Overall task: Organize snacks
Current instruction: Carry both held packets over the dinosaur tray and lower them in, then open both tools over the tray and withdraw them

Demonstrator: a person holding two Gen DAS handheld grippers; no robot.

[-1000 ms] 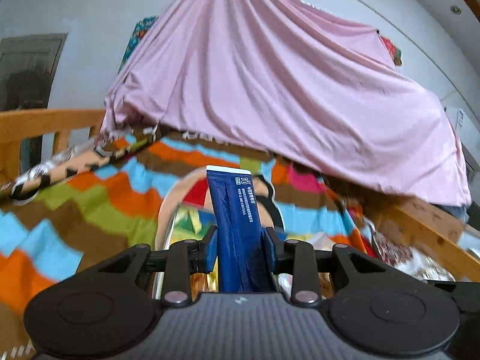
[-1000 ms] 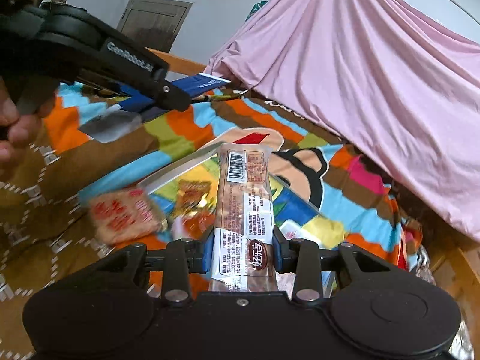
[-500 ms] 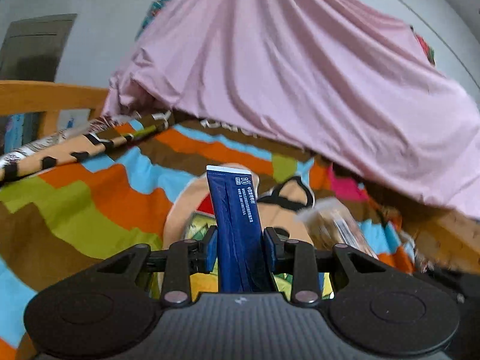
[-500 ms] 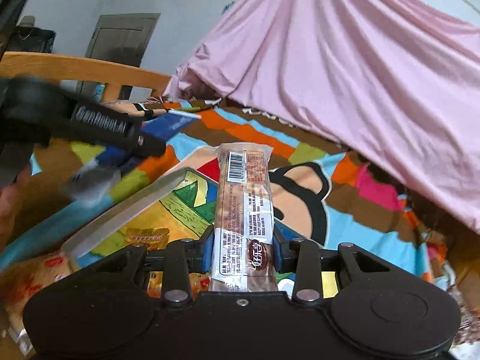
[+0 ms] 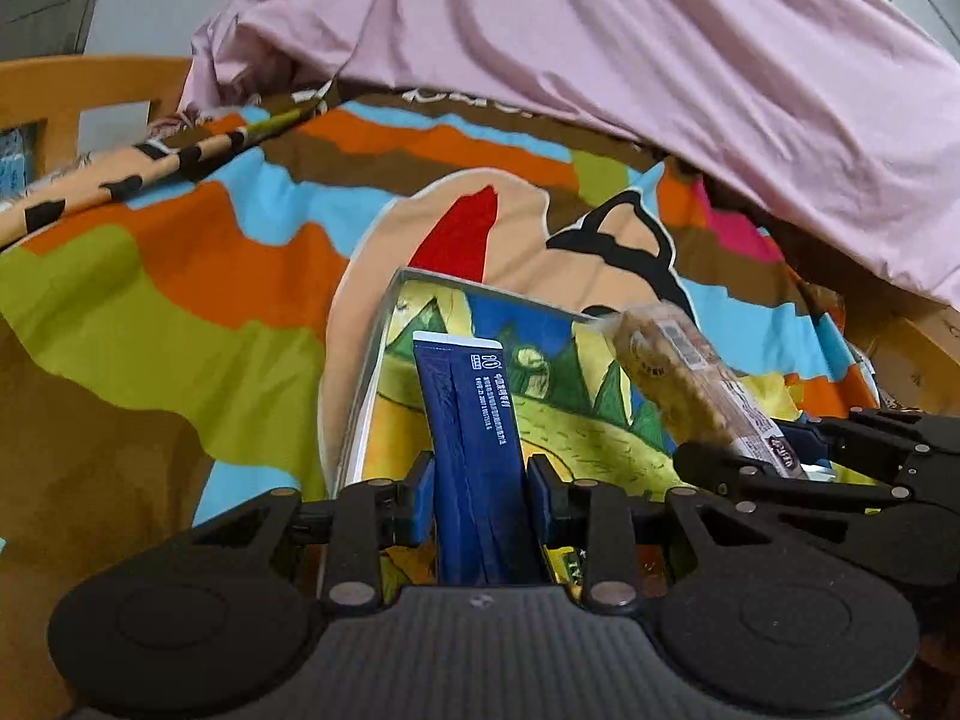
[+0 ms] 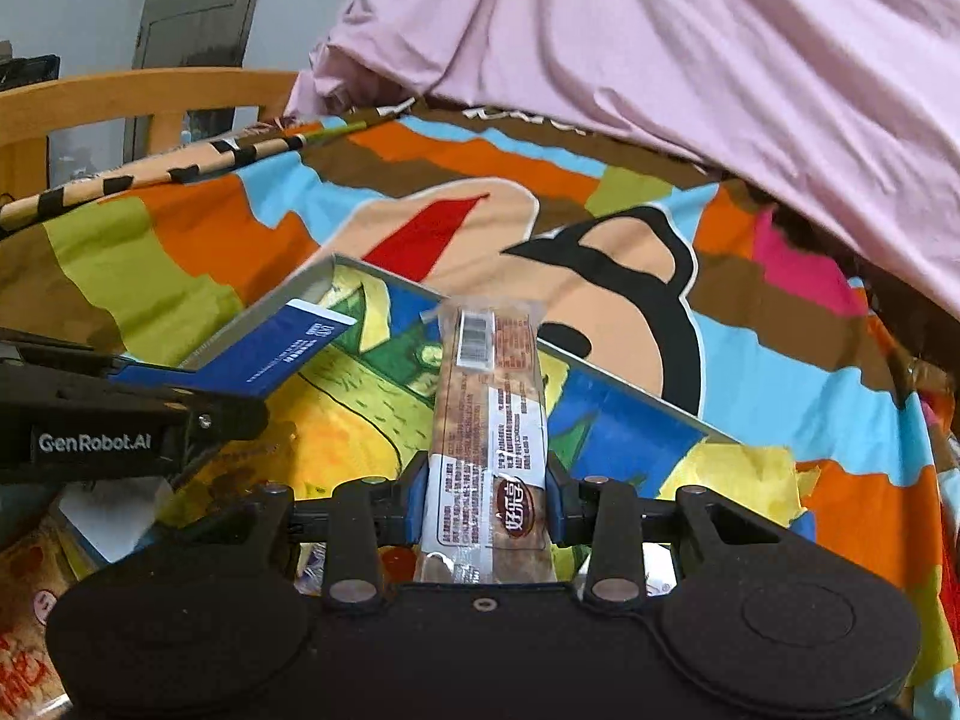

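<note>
Both hands have swung in over the bed in the last second, and the shallow painted box [image 6: 624, 402] lying on the bright patchwork bedspread [image 5: 180, 276] now sits right under them, where a moment ago it was only partly in sight. The left gripper [image 5: 480, 495] has its fingers pinched narrow on a dark blue sachet [image 5: 474, 420], which stands upright between the pads with its white-edged top over the box's near corner. The right gripper [image 6: 487, 501] holds a clear-wrapped biscuit bar [image 6: 489, 420] the same way, barcode end pointing forward over the box's landscape-printed floor. Neither snack seems to touch the box yet; both hang just above it. More packets lie loose at the lower left of the right view, a red-printed one [image 6: 24, 618] among them. I'd judge this the delivery step: with both snacks over the box, what remains is lowering and letting go, ideally side by side so they don't cross.
</note>
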